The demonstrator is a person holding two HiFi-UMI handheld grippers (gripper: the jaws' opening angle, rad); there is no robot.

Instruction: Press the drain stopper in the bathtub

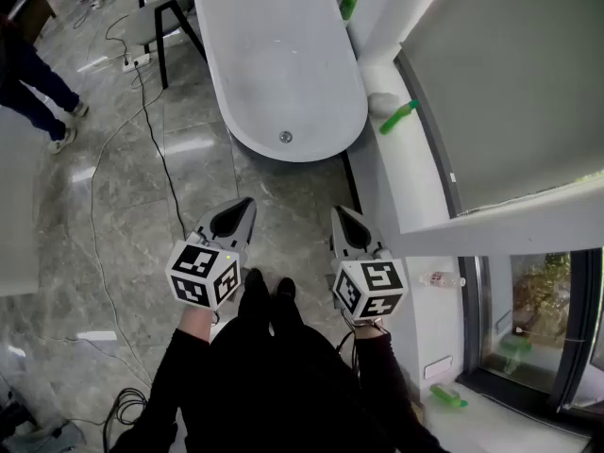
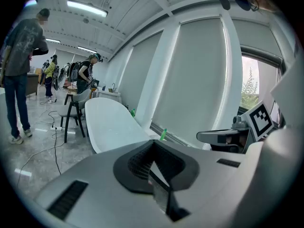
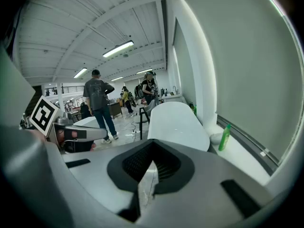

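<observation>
A white oval bathtub stands on the grey marble floor ahead of me. Its small round metal drain stopper sits in the tub's near end. My left gripper and right gripper hang side by side over the floor, well short of the tub, both pointing toward it. Each has its jaws shut with nothing between them. The tub shows beyond the left gripper in the left gripper view. In the right gripper view the tub lies past the right gripper. The stopper is hidden in both gripper views.
A white window ledge runs along the tub's right side with a green bottle on it. A black chair and a power strip with a cable lie left of the tub. A person stands at far left.
</observation>
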